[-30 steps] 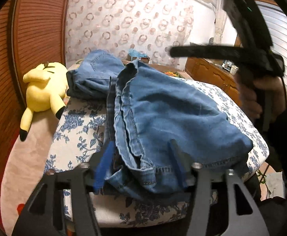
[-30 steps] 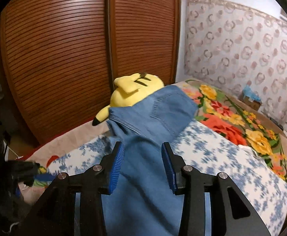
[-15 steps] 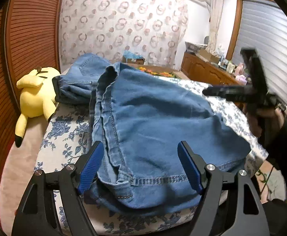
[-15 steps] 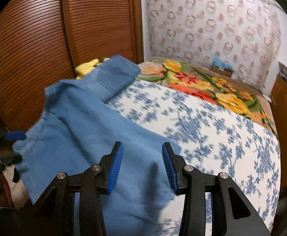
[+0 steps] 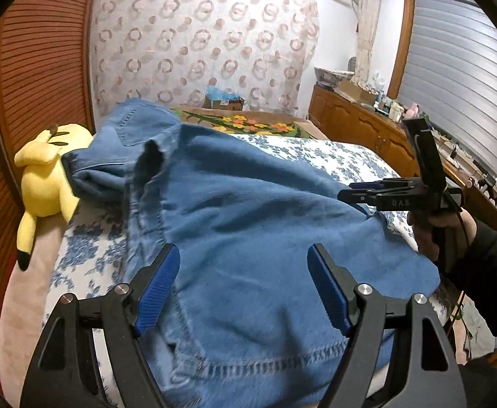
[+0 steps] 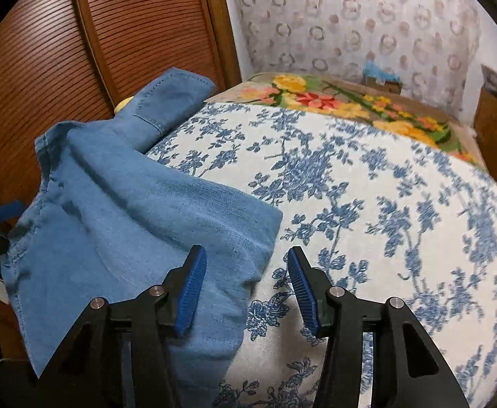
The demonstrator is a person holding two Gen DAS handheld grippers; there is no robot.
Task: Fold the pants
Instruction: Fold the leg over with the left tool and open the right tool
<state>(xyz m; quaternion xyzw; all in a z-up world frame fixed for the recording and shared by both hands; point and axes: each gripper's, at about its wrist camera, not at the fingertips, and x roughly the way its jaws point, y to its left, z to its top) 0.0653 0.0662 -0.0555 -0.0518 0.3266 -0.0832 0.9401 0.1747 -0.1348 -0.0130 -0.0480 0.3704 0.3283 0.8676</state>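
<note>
Pants (image 5: pixel 248 224) unlabelled; right gripper (image 5: pixel 347 193) lettering unreadable.

The left gripper (image 5: pixel 243 285) points downward, its jaws wide apart and pressing on nothing. The right gripper (image 6: pixel 246 285) also tilts downward, its jaws opening with nothing pinched between them. A hand (image 5: pixel 432 229) in a dark sleeve (image 5: pixel 486 265) grips the right gripper's handle behind its jaws.

Faint, unreadable lettering on right hand-held gripper (image 5: pixel 360 192).
</note>
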